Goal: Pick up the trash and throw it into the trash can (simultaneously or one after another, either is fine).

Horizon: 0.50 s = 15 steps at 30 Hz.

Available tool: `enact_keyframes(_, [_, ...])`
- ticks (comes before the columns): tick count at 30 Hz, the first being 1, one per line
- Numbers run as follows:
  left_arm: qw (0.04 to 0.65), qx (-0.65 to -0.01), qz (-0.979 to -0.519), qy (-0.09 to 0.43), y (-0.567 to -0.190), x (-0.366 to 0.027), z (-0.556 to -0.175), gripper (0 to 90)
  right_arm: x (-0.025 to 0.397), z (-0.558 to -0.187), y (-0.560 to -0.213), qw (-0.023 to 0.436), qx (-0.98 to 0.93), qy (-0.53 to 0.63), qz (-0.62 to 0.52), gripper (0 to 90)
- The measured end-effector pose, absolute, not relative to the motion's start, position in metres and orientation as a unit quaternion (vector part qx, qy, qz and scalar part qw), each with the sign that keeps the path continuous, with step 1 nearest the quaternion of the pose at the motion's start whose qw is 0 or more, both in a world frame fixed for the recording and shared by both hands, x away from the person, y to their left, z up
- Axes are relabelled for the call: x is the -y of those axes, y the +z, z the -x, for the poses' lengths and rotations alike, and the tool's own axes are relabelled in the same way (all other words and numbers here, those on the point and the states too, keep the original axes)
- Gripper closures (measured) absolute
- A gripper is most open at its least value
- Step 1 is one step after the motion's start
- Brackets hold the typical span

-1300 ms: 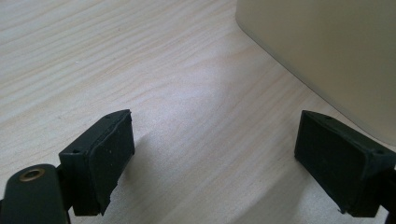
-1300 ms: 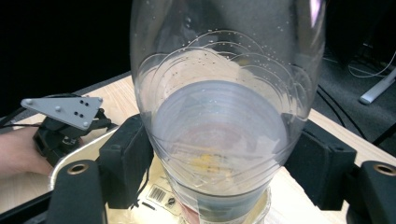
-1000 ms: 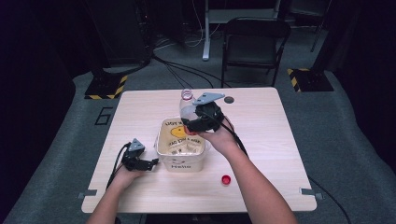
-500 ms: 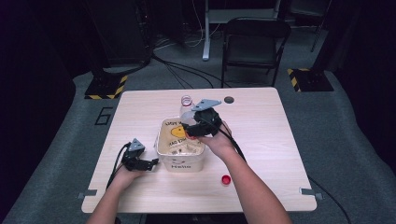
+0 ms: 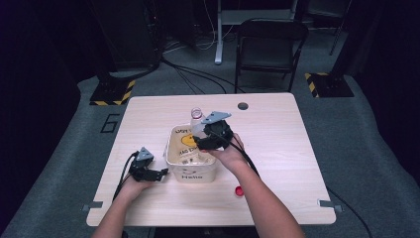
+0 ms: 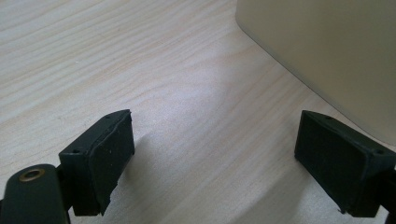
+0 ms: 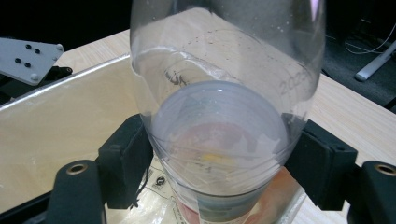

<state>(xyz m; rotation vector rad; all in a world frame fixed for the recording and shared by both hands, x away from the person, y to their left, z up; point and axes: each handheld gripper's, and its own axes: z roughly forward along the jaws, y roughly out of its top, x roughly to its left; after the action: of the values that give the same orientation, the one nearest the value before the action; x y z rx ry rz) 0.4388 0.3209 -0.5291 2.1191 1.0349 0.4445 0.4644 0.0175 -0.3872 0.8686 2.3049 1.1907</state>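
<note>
The right gripper [image 7: 219,177] has its two black jaws pressed against the sides of a clear bottle [image 7: 224,93], one pad on each flank, so the bottle is clamped between them just above its label. In the right gripper view the bottle stands over the open tub [image 7: 60,121], its lower end down inside the tub's pale walls. From the high view the same right gripper [image 5: 205,141] sits over the far half of the tub [image 5: 190,171], with the bottle [image 5: 197,119] roughly upright, its uncapped neck rising above the tub's far rim and the person's right hand [image 5: 225,153] behind the gripper. The tub is cream-coloured, with a yellow smiley face on the inside of its far wall and dark lettering on its near wall. The left gripper [image 6: 215,163] has its jaws spread wide with nothing between them but bare wood; it lies low on the table [image 6: 140,70], and the tub's wall [image 6: 327,56] stands just beside its right jaw. In the high view this left gripper [image 5: 161,173] rests on the table just left of the tub, apart from it or barely touching, I cannot tell which. A small red cap [image 5: 239,190] lies on the table near the tub's right front corner, apart from it. Behind the table [image 5: 277,129] stands a dark chair [image 5: 270,47] on the grey floor
</note>
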Motion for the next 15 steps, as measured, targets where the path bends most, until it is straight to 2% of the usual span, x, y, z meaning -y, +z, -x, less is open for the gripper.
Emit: enact_keyframes(15, [0.362, -0.402, -0.823, 0.173, -0.5291, -0.3209, -0.4389, 11.9, -0.0187, -0.4629, -0.3907, 0.213, -0.827, 0.418, -0.310, 23.8])
